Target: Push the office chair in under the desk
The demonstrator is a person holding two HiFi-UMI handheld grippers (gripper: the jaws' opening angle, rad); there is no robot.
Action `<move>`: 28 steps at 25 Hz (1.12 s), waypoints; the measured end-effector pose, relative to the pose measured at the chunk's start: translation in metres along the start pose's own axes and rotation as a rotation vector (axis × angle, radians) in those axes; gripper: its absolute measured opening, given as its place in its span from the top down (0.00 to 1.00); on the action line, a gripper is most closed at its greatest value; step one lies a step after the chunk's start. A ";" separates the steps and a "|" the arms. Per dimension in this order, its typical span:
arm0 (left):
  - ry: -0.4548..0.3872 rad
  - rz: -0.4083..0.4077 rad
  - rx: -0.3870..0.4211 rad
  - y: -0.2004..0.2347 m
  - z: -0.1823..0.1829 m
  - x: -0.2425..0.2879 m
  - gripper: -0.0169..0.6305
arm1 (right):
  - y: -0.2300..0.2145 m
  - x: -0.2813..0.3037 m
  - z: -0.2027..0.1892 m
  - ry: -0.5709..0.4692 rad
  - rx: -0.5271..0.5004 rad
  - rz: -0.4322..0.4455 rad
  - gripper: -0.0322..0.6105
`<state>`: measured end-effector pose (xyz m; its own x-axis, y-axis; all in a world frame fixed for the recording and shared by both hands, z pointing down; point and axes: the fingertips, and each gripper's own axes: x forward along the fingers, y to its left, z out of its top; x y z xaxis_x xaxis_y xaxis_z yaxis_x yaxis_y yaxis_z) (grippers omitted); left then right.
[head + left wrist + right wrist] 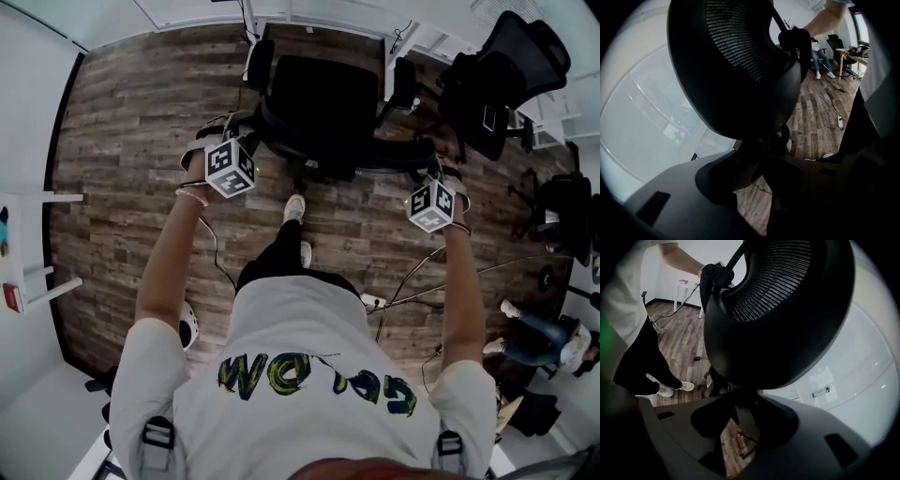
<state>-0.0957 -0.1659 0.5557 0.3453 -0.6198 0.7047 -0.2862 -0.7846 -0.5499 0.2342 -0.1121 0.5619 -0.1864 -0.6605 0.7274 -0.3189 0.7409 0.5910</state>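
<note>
A black mesh-backed office chair [319,98] stands on the wood floor and faces the white desk edge [216,11] at the far side. My left gripper [242,139] holds the left end of its backrest rim [356,157], and my right gripper [429,171] holds the right end. In the left gripper view the mesh back [740,51] fills the frame, with the dark frame between the jaws of the left gripper [754,159]. The right gripper view shows the same back [787,301], with its frame clamped in the right gripper [745,413].
A second black chair [506,66] stands at the far right by another white desk. Cables and a power strip [373,302] lie on the floor behind me. A white table [19,234] is at the left, and another person [544,337] is at the right.
</note>
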 end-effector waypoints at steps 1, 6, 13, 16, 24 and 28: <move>-0.003 0.001 -0.001 0.005 0.000 0.004 0.74 | -0.004 0.004 0.001 0.001 0.005 -0.001 0.69; -0.025 -0.005 0.010 0.034 0.000 0.025 0.74 | -0.029 0.028 0.006 0.008 0.024 -0.010 0.69; -0.032 -0.016 0.008 0.076 0.000 0.057 0.74 | -0.068 0.063 0.013 0.019 0.038 -0.006 0.69; -0.042 -0.021 0.011 0.091 0.001 0.072 0.74 | -0.085 0.077 0.014 0.028 0.044 -0.006 0.69; -0.049 -0.027 0.012 0.138 -0.002 0.106 0.73 | -0.123 0.113 0.025 0.028 0.059 -0.016 0.69; -0.040 -0.029 0.014 0.159 -0.004 0.123 0.73 | -0.143 0.132 0.030 0.025 0.062 -0.026 0.68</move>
<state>-0.1025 -0.3669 0.5570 0.3882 -0.5970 0.7021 -0.2636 -0.8019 -0.5361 0.2269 -0.3083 0.5627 -0.1542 -0.6759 0.7207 -0.3807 0.7137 0.5880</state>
